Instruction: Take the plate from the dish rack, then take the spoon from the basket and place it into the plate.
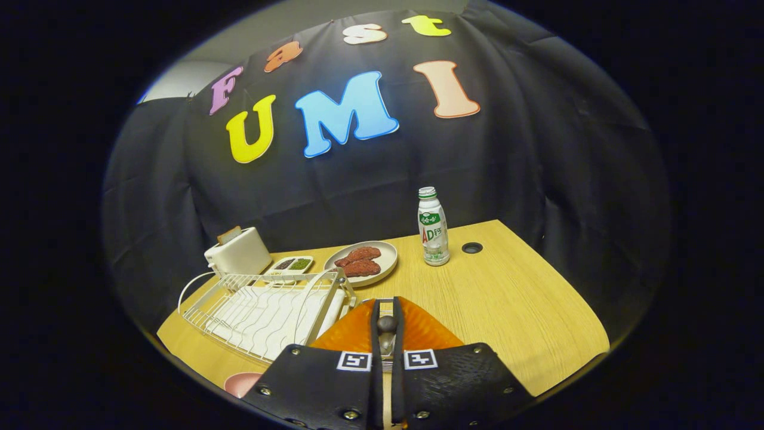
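Claw clamped narrow on an orange plate, held over the worktop beside the white dish rack. Step 1 looks done; next, prob. set plate down, then go for the spoon.

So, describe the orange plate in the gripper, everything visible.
The orange plate looks like glossy plastic with a ribbed, fluted rim. It stands on edge, clamped between the closed fingers of the gripper, held above the wooden table just right of the white dish rack. Its lower part is hidden behind the gripper.
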